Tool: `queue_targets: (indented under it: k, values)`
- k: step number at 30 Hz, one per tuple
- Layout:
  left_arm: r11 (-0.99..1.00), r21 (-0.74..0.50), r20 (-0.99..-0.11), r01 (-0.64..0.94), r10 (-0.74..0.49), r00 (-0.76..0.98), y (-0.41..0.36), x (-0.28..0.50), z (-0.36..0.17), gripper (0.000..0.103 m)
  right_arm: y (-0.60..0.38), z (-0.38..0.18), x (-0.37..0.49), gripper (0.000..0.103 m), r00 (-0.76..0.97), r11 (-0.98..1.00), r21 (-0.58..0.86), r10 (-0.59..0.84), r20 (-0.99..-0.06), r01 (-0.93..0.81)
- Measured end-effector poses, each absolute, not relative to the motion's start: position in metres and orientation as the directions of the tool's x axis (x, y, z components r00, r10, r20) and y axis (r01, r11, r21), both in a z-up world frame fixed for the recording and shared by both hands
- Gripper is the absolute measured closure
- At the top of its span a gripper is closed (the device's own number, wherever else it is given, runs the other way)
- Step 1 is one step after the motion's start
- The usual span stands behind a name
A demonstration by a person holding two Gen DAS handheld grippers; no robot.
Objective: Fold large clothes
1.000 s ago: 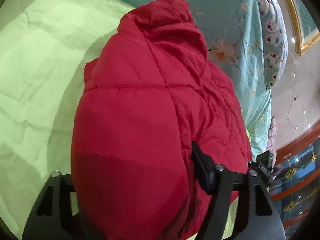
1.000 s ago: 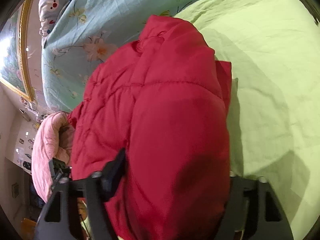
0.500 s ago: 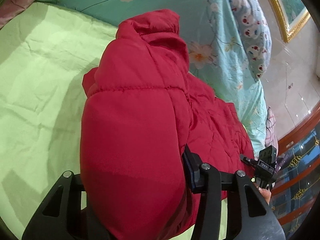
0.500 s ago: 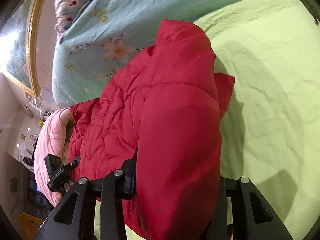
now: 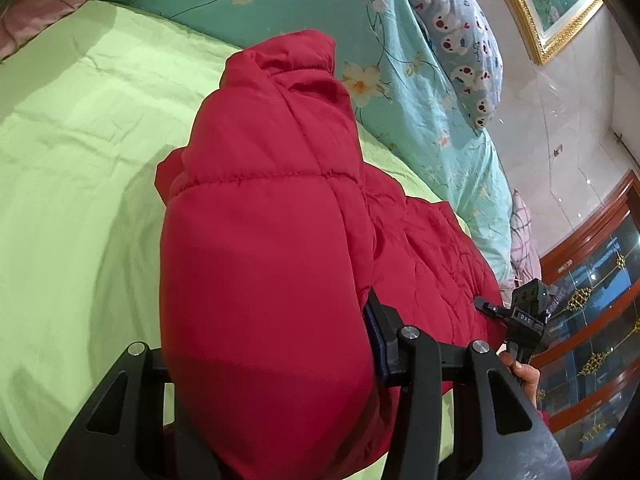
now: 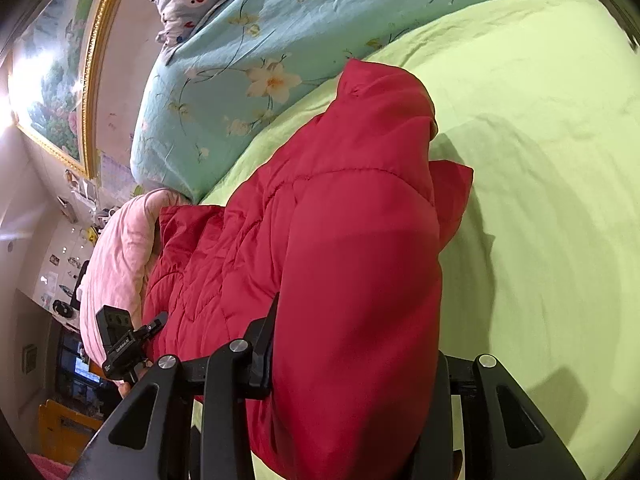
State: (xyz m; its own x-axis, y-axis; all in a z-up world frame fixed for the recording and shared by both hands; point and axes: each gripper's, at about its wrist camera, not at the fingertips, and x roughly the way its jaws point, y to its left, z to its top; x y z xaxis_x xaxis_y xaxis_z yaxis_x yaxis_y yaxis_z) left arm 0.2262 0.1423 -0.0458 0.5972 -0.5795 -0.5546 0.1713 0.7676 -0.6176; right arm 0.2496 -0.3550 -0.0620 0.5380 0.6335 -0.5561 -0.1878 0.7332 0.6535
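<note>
While a thick fold of the red padded jacket (image 5: 264, 264) is being clamped, the left gripper (image 5: 264, 364) is being kept closed on it, its black fingers (image 5: 384, 344) pressed into the puffy fabric from both sides. The same jacket (image 6: 352, 280) is being pinched by the right gripper (image 6: 352, 364) too, its jaws wide enough only for the bunched padding that is being squeezed between them. From the left wrist view, the right gripper's body (image 5: 524, 316) is being seen just beside the jacket's right edge, with a hand (image 5: 524, 376) wrapped around its handle.

Under the jacket, the lime-green sheet (image 5: 72, 168) is being covered across its middle, and the garment is being held bunched and raised at the near end while its far end is lying on the sheet. Beyond the jacket, a turquoise floral quilt (image 5: 404, 32) is being shown, piled along the sheet's far edge. A pillow with a cartoon print (image 5: 460, 52) is resting on that quilt. Farther behind the jacket, a gold-framed picture (image 5: 552, 4) is hanging on the wall. A pink blanket (image 6: 116, 256) is lying just beside the jacket in the right wrist view.
</note>
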Motion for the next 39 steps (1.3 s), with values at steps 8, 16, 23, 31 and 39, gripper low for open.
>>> queue_targets:
  k: [8,16,23,31,39]
  values:
    - [0.762,-0.623,-0.552,0.176,-0.588,0.592,0.142,0.220,-0.053,0.057,-0.359,-0.070,0.226,0.065,0.558,0.725,0.669,0.628,-0.542,-0.166]
    - [0.752,-0.645,-0.570,0.137,-0.593,0.568,0.152,0.218,-0.082,0.054,-0.360,-0.081,0.226,0.063,0.562,0.729,0.669,0.616,-0.551,-0.144]
    - [0.807,-0.586,-0.640,0.075,-0.518,0.568,0.149,0.214,-0.091,0.021,-0.361,-0.101,0.221,0.050,0.572,0.752,0.650,0.581,-0.579,-0.107]
    - [0.873,-0.485,-0.690,0.048,-0.416,0.592,0.145,0.204,-0.082,0.010,-0.362,-0.106,0.219,0.027,0.590,0.774,0.629,0.542,-0.599,-0.073]
    - [0.914,-0.407,-0.709,0.005,-0.319,0.629,0.155,0.192,-0.076,0.002,-0.363,-0.104,0.211,0.015,0.615,0.806,0.590,0.483,-0.623,-0.034]
